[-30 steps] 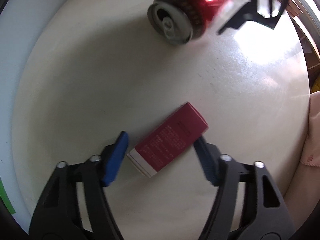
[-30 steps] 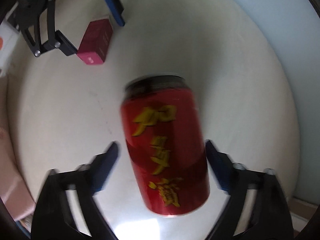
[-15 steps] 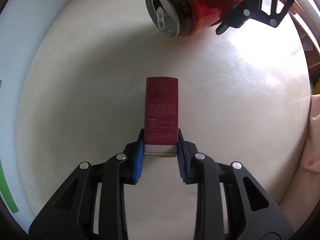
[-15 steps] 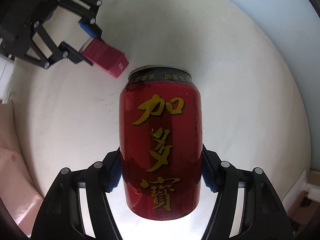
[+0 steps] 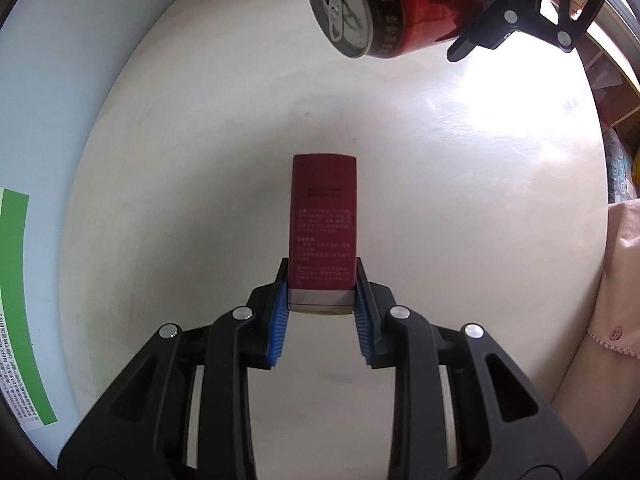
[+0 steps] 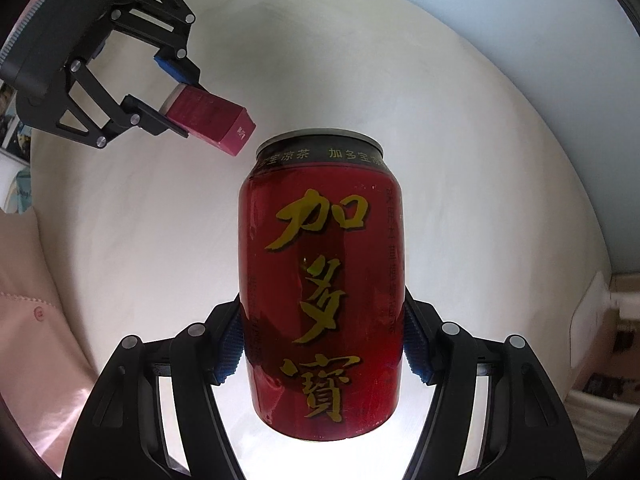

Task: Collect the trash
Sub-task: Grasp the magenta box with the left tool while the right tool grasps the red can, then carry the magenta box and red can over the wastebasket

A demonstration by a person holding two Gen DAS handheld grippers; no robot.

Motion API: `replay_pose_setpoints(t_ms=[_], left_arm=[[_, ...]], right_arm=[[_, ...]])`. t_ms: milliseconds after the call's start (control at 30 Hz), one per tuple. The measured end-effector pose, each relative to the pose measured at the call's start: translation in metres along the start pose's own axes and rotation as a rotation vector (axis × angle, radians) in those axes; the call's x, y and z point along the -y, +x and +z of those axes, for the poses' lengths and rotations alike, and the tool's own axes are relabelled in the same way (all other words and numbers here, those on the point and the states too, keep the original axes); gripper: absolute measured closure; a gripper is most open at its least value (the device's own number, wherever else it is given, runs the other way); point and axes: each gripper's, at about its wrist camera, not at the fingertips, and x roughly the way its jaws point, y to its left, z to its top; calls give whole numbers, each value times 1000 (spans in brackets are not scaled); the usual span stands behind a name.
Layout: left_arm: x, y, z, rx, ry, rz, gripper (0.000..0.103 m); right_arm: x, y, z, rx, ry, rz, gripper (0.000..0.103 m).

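Left tongs [image 5: 322,300] clenched on the short end of a dark red carton [image 5: 323,224], clear of the round table [image 5: 200,200] for carrying. Right tongs [image 6: 322,344] clamped across a red drink can [image 6: 320,280], likewise lifted, likely bound for a bin.

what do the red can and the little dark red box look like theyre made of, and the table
Can: thin metal, likely aluminium, with glossy printed red paint, a bare silvery top and a pull tab.
Box: probably cardboard with a matte printed face, sharp folded edges and a pale end.
Table: pale, smooth, slightly glossy surface; possibly sealed wood or laminate.
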Motion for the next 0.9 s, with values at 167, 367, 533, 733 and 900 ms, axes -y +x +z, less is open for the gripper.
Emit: replay_pose_setpoints(t_ms=[167,367,533,733,900], left_arm=[[15,-6,0,10,20,14,77],[23,-21,-7,28,36,22,77],[20,-27,-9,48,65,31,77],[36,-37,-6,88,146,40,77],[65,-39,1,106,238,26,77]], right_arm=[[-9,-11,-6,16,38,-13,37],[0,-21,-40,30,90,-32,37],[4,-26,-59,39,149,-53,37],[3,-33,-76,55,251,-72,37],[3,-42,-111,62,384,-90,37]])
